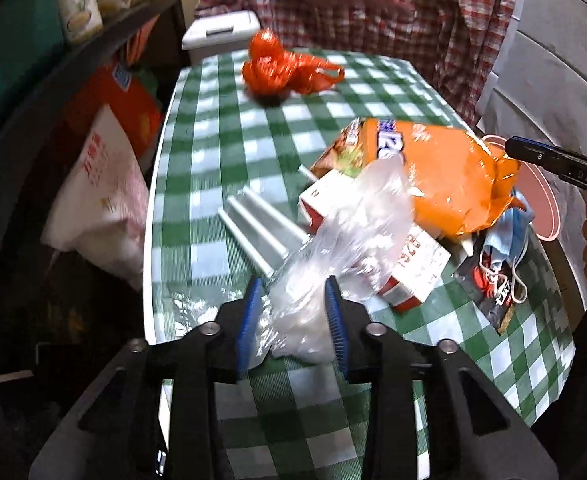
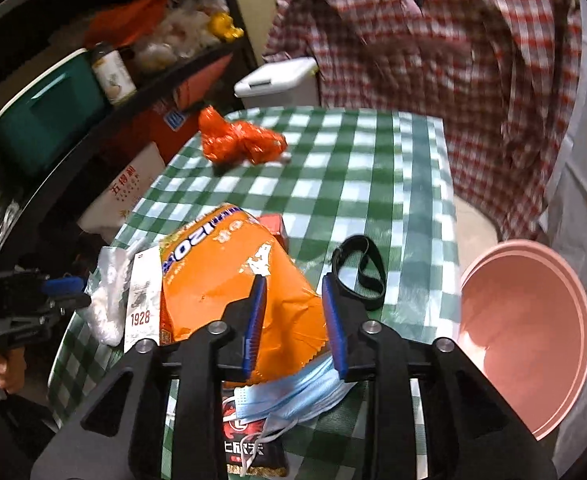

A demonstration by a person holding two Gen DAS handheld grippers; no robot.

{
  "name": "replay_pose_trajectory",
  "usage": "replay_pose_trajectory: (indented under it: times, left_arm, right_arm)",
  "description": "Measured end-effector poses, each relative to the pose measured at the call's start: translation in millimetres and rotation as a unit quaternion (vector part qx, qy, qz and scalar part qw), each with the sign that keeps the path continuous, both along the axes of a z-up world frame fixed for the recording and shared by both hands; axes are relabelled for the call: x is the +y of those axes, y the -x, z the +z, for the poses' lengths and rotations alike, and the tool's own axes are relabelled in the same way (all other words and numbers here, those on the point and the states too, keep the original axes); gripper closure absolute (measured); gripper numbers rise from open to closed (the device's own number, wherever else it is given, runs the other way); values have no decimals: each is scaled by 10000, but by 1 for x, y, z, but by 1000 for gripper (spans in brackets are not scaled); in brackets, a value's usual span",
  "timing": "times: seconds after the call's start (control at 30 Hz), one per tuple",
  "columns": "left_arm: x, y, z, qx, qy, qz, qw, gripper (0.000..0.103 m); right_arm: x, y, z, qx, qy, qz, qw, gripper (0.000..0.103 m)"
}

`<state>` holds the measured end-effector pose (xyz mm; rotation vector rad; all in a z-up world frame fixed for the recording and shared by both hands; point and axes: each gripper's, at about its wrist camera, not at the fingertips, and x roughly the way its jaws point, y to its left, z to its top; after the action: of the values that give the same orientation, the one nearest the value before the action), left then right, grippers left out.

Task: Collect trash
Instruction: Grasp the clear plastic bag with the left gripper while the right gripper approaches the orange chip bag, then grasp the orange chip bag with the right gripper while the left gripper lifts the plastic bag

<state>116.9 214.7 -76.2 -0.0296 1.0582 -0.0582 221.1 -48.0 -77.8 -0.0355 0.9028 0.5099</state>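
Trash lies on a green checked table (image 1: 221, 152). My left gripper (image 1: 293, 284) is open, its blue pads on either side of a crumpled clear plastic bag (image 1: 333, 248); whether they press it is unclear. My right gripper (image 2: 295, 280) is open around the edge of an orange snack bag (image 2: 221, 276), also in the left wrist view (image 1: 445, 172). Under it lie a red-and-white carton (image 1: 413, 272), a blue face mask (image 2: 293, 396) and a black wrapper (image 2: 249, 448). A red plastic bag (image 1: 281, 68) sits far back.
A pink basin (image 2: 533, 332) stands off the table's right edge. A white lidded bin (image 2: 277, 80) is behind the table. A black strap (image 2: 361, 268) lies on the cloth. Cluttered shelves (image 2: 73, 92) and boxes stand at left; a checked shirt (image 2: 433, 60) hangs behind.
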Motion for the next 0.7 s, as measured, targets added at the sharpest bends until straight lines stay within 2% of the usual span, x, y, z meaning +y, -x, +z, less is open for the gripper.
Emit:
replay_pose_trajectory:
  times: [0.1,0.27,0.37,0.47,0.7]
  left_arm:
    - [2,-2,-6,138,198,-52,9997,67]
    - [-6,-3,-10,256,337,-252,9988,70]
    - [-8,-4,-9,264,346,-310,9986,73]
    - [-7,-3,-7,262,400,-287,9984,76]
    - [-6,9,16,-94,495,-218,9985,77]
  right_arm:
    - [0,-6,-7,215,6,6,9998,68]
    - [-2,-10,-18,533,-40,24,9986,68]
    - [-5,-10,-20,643,-150,88,9978,79]
    - [-4,-7,-17,643,-183,205,9976,97]
    - [-6,13,14,205,-373,435,9981,101]
